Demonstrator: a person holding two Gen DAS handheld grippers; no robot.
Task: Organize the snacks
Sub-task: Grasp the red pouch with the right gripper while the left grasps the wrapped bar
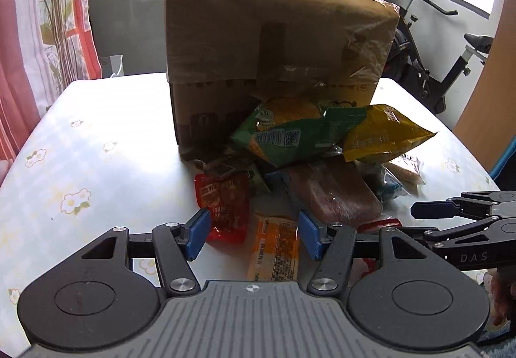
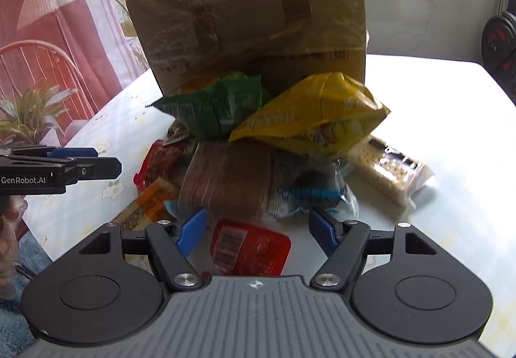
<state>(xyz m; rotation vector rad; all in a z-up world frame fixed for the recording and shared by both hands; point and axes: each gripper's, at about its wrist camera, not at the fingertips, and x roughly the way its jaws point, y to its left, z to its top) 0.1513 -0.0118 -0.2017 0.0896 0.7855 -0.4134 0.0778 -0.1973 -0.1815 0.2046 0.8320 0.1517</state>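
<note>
Left wrist view: left gripper (image 1: 252, 237) low centre, blue pads apart, nothing between them yet. Directly ahead an orange flat packet (image 1: 274, 250) lies on the desk (image 1: 106, 145), partly between the pads; a red sauce pouch (image 1: 224, 204) sits just left of it. Behind, mid-frame, the snack pile: a green bag (image 1: 290, 132) and a yellow bag (image 1: 383, 132) rest on a brown sliced-bread pack (image 1: 335, 196), all leaning against the open cardboard box (image 1: 274, 45). The right gripper (image 1: 432, 209) enters at the right edge, fingers seen side-on and apart.

Risk here: closing on the orange packet could also catch the edge of the red pouch, since the two lie nearly touching. Thin film may slip from the pads.

Right wrist view: the right gripper (image 2: 258, 233) sits low centre, pads apart and empty, with a second red pouch (image 2: 250, 248) below and between them. The yellow bag (image 2: 309, 113) and green bag (image 2: 213, 106) perch on the bread pack (image 2: 232, 183); a cracker pack (image 2: 387, 174) lies at mid right. The left gripper (image 2: 106, 163) shows at the left edge. The frame is blurred.

Risk: the top bags look loosely balanced, so pulling the bread or nudging the pile would likely topple them. The two grippers are near each other and could collide when reaching in.
</note>
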